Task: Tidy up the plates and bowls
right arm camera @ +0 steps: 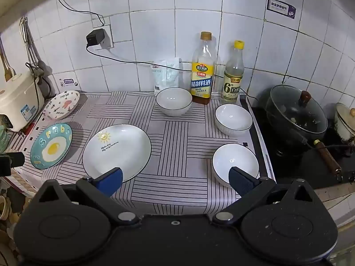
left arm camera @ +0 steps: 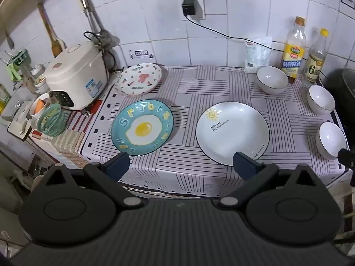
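striped counter (right arm camera: 177,137): both tools, left tool (left arm camera: 180,166) and right tool (right arm camera: 175,178), gape empty. plates sit at 9 o'clock, bowls at 3. approach the sun plate (right arm camera: 117,151) rim low, then stack.

Bare striped cloth (right arm camera: 177,137) between white plate (right arm camera: 117,150) and bowls (right arm camera: 233,119)

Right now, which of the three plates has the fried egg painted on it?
The teal plate with letters round its rim, front left on the cloth; the sun plate and the cartoon-print plate are white.
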Motion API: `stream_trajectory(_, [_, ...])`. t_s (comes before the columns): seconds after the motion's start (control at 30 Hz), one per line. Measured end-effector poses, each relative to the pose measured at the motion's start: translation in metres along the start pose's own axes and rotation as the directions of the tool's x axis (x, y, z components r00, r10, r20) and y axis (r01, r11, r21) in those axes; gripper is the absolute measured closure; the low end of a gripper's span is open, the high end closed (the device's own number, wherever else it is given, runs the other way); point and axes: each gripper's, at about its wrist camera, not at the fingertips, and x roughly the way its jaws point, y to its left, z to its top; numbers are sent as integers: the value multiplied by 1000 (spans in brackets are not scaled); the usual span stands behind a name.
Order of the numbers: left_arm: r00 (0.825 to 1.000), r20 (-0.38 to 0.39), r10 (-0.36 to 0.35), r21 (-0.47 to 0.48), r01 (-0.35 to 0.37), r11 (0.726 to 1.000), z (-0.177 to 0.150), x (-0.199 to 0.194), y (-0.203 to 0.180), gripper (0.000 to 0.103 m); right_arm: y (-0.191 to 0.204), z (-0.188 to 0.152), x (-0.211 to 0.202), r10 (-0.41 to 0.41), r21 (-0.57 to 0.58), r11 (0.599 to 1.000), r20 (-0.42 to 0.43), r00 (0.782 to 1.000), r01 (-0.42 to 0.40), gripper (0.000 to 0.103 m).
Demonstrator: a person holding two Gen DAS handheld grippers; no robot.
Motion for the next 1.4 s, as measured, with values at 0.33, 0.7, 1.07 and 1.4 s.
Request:
stream_trajectory(0.33, [1000,-11,20,-4,-20,1000,2,10,-4,2,-7,0,10,4,8,1000,-26,1000,-4,0])
stream_trajectory(0.7, [1000,-21,5,32,-5,999,-9,14,-15,2,-13,-3,13,-15,3,1000,-28,999,15,0])
stream_trajectory(1.07, [1000,-16,-11,28,11,1000,-16,13,-19,2,-20,-8,9,-28,-14,1000,17,999,28,0])
stream_trajectory(1.4, [1000,-22,-17,30,18,999,-21,14,-18,2,-25,-12,10,-38,0,999,14,999,38,0])
